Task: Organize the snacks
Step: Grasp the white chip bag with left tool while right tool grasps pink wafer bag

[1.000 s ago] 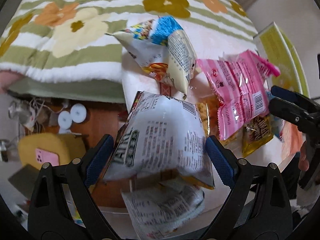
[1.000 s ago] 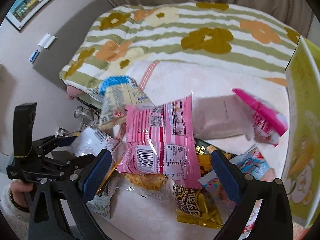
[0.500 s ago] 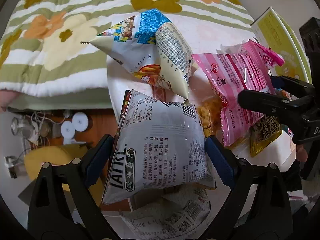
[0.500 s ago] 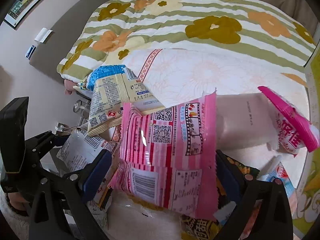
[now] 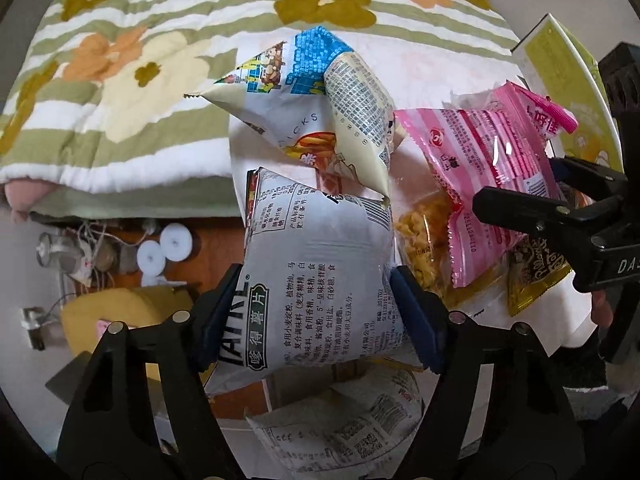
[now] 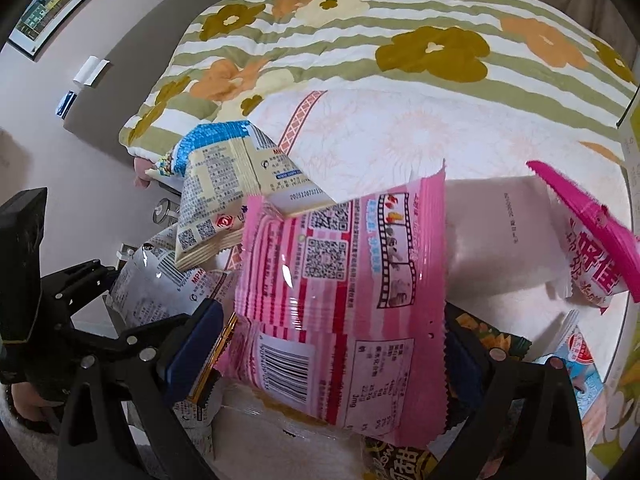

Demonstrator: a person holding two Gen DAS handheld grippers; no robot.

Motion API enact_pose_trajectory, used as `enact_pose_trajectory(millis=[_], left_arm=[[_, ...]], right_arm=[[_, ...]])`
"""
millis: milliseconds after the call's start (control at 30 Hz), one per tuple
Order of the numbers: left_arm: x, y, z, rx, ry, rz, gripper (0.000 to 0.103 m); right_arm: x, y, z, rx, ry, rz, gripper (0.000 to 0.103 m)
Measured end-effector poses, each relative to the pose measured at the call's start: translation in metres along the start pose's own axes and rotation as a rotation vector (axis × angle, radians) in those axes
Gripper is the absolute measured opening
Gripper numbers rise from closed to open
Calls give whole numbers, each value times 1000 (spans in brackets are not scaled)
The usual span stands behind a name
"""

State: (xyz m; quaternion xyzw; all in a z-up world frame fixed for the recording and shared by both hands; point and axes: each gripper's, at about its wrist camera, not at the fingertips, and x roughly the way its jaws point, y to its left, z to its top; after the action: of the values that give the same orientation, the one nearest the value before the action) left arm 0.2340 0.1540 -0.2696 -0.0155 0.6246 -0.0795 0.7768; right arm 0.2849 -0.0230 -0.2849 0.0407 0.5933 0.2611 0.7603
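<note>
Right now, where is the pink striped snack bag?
In the right wrist view the pink striped snack bag sits centre frame between the right claw fingers, below the blue-and-cream bag and left of the magenta-topped packet.

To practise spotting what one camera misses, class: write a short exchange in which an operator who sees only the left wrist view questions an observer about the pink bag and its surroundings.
Operator: My left gripper's jaws are closing with the white bag between them. What shows on the pink bag's side facing the right gripper?
Observer: A barcode and two square codes.
Operator: What lies right of it?
Observer: A light blue packet, low down.
Operator: Anything on the wall?
Observer: A framed picture of houses.
</note>
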Motion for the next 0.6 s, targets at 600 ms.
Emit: enact_pose_trajectory(millis=[600], left_arm=[[-41, -6, -16, -35, -84, -12, 70]], right_arm=[[-8, 3, -4, -22, -49, -19, 70]])
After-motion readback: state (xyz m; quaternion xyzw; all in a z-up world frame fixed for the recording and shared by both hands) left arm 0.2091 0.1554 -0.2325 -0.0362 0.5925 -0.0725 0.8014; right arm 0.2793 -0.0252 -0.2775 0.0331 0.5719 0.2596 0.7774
